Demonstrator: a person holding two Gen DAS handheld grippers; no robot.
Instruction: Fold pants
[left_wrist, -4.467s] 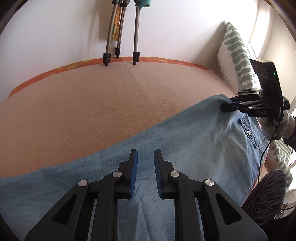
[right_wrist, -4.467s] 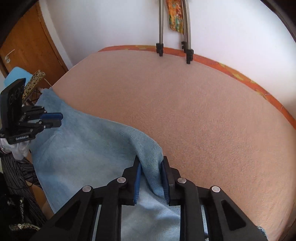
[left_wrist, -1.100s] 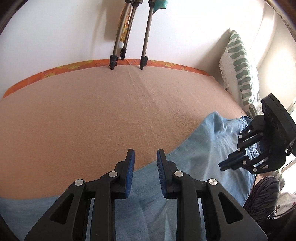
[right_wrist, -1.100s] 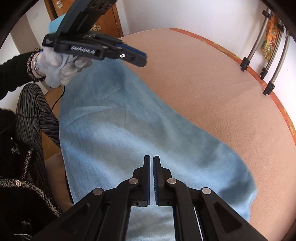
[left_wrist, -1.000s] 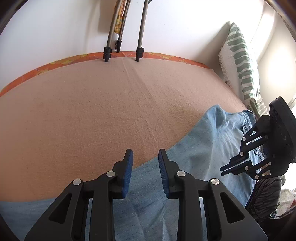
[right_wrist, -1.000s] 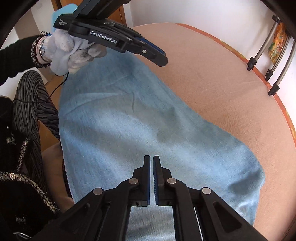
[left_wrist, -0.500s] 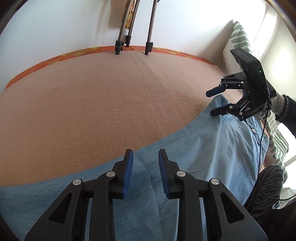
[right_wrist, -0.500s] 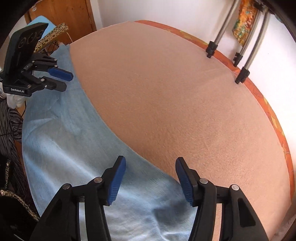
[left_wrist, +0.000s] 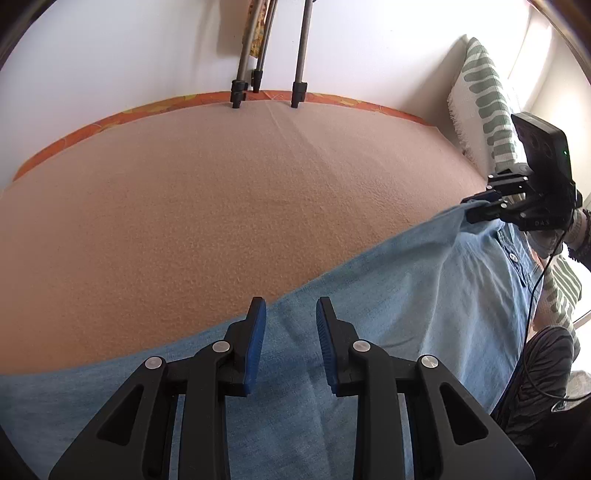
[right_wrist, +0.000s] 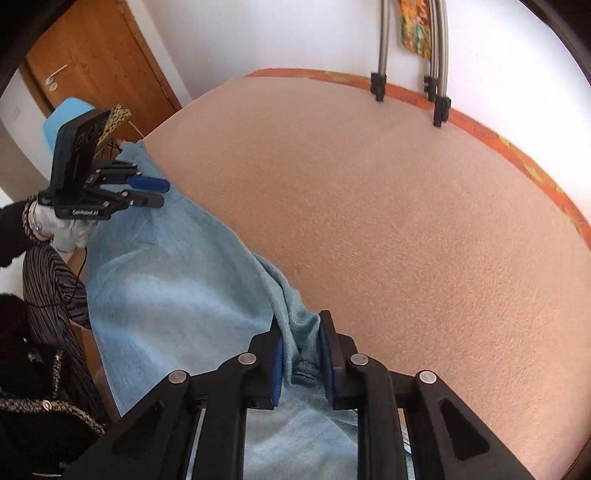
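A single pair of light blue denim pants is lying spread along the near edge of a bed covered by a peach fleece blanket, its far edge running diagonally across the cover. The right gripper is pinching a bunched fold of the denim at the waistband end, its jaws pressing on the cloth from both sides. The left gripper is hovering over the far edge of the fabric partway along the leg with its jaws spread and nothing between them. Judging from this, the step in hand is taking hold of the far edge at two places so the pants can be folded over; the next move is calling for the left jaws to be lowering onto that edge and closing on it, then both hands lifting together. Counting: one pair of pants, two grippers, one green-and-white patterned cushion, three metal tube legs against the white wall, and one wooden door
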